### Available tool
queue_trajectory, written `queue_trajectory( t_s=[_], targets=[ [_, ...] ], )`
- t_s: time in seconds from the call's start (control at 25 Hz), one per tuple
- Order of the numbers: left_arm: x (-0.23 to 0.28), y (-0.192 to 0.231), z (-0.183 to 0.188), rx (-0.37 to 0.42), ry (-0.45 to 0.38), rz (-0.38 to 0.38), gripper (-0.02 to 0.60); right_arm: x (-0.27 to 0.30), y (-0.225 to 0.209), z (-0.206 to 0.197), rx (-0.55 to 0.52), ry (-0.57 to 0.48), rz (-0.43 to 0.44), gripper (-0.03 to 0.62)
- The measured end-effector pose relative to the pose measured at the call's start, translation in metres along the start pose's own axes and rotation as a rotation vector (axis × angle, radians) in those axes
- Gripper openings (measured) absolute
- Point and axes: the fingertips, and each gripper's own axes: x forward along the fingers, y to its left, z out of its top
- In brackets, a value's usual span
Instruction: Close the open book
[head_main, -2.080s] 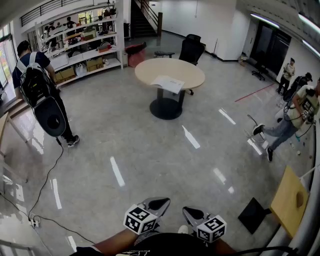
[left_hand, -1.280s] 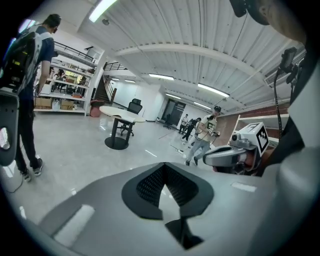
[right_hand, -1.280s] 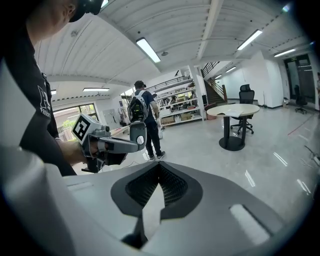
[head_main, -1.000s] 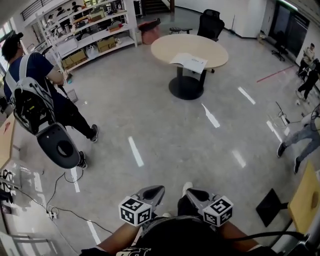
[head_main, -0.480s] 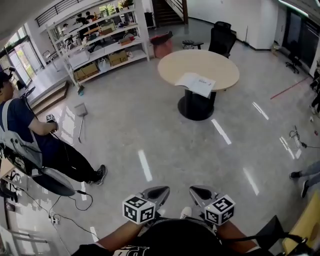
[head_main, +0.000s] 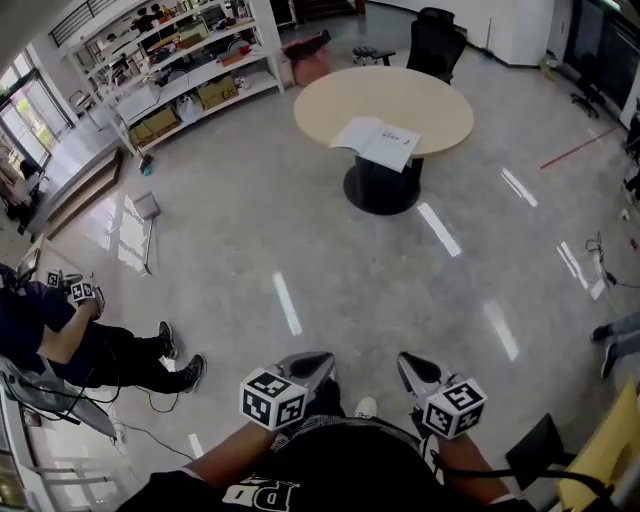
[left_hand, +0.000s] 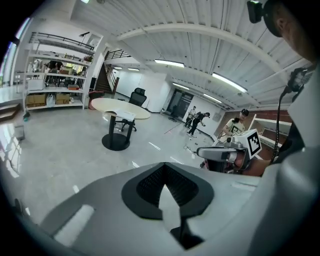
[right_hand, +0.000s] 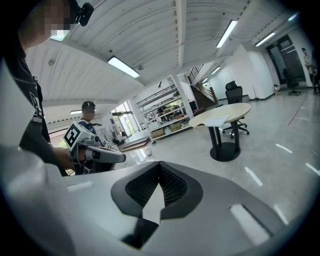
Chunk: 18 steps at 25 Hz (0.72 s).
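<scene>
Currently the open book (head_main: 378, 143) lies flat on the round bench (head_main: 440, 105), far across the floor (head_main: 250, 230) from you. Your left gripper (head_main: 312, 364) and right gripper (head_main: 412, 368) are held low by your body, well apart from the book. Both pairs of fingers (head_main: 300, 370) are closed together, empty.

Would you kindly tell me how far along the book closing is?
Done: nothing; the book lies open on the table across the floor. In hand: nothing; the left gripper and right gripper are shut, empty, near the person's body. Left: reach the table and close the book.
</scene>
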Motion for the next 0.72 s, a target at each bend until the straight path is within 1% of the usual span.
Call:
queue_trajectory(
  t_s=[0.16, 0.28, 0.44, 0.6, 0.72],
  targets=[
    [0.029, 0.009, 0.008, 0.007, 0.047, -0.05, 0.008, 0.006, -0.024, -0.002, 0.046, 0.017, -0.051, 0.008],
    [0.053, 0.026, 0.019, -0.006, 0.067, -0.087, 0.008, 0.02, -0.042, 0.002, 0.063, 0.04, -0.089, 0.008],
    [0.091, 0.075, 0.068, 0.004, 0.053, -0.122, 0.008, 0.062, -0.068, 0.03, 0.091, 0.053, -0.131, 0.009],
    [0.111, 0.129, 0.126, 0.001, -0.007, -0.13, 0.008, 0.111, -0.09, 0.076, 0.034, 0.089, -0.146, 0.008],
    [0.113, 0.171, 0.158, -0.002, -0.03, -0.128, 0.008, 0.145, -0.102, 0.112, 0.012, 0.094, -0.166, 0.008]
  ],
)
